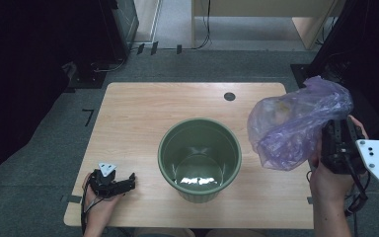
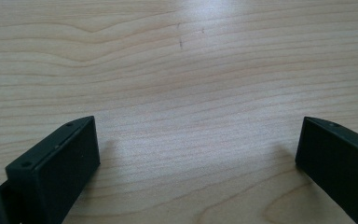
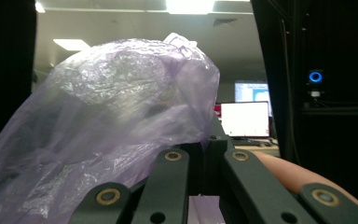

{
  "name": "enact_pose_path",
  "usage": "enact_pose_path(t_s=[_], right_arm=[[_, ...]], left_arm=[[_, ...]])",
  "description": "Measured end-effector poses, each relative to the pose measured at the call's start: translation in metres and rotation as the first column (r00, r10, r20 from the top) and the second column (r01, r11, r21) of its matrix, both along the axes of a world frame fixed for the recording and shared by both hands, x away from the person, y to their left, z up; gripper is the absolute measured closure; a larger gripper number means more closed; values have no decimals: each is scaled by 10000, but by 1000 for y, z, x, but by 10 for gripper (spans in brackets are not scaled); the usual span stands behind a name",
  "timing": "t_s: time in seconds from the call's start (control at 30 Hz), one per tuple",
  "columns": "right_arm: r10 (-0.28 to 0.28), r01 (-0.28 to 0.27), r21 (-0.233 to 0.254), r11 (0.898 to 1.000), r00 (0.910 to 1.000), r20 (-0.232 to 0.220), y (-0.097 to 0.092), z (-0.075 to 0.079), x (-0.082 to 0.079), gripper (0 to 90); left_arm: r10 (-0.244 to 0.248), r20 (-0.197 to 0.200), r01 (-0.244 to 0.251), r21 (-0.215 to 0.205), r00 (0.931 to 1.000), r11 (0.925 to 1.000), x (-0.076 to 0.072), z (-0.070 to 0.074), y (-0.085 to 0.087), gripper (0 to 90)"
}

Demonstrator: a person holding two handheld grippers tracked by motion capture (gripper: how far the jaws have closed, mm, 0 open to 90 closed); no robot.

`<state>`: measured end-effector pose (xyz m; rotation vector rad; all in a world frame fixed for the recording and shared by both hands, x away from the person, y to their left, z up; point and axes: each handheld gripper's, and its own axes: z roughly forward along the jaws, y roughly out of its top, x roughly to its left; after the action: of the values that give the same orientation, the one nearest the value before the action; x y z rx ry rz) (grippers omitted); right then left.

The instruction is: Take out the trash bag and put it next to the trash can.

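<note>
At the near left corner of the wooden table [image 1: 143, 106], the person's left hand [image 1: 96, 202] is resting the left gripper [image 1: 127, 183] flat on the wood, its jaws standing wide apart with bare tabletop between them in the left gripper view. At the near right edge, the right hand [image 1: 328, 180] is holding the right gripper [image 1: 339, 131] raised off the table, its jaws drawn together and pinching a fold of a thin purple plastic bag [image 1: 296, 123]. The bag is billowing up and to the left from the jaws, hanging in the air just right of the green bucket [image 1: 199, 158] and overlapping the table's right edge. The bucket is standing upright and open at the table's middle. Farther back, a dark round hole [image 1: 229, 96] is showing in the tabletop.
</note>
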<state>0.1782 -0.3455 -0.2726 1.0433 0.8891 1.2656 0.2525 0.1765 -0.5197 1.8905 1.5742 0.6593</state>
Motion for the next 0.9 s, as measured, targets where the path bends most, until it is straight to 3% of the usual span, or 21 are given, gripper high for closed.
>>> enact_pose_path(t_s=[0.27, 0.5, 0.7, 0.9], right_arm=[[-494, 493, -23, 9988, 9960, -742, -13, -37, 8, 900], [-554, 576, 114, 9983, 9883, -1423, -14, -67, 24, 900], [-362, 401, 162, 9991, 9805, -1930, -6, -90, 47, 900], [-100, 148, 189, 9997, 9724, -2331, 15, -105, 75, 900]], left_arm=[[-4, -8, 4, 0, 10000, 10000, 0, 0, 0, 0], [-6, -10, 6, 4, 10000, 10000, 0, 0, 0, 0], [1, -2, -1, -2, 10000, 10000, 0, 0, 0, 0], [-30, -28, 30, 2, 10000, 10000, 0, 0, 0, 0]])
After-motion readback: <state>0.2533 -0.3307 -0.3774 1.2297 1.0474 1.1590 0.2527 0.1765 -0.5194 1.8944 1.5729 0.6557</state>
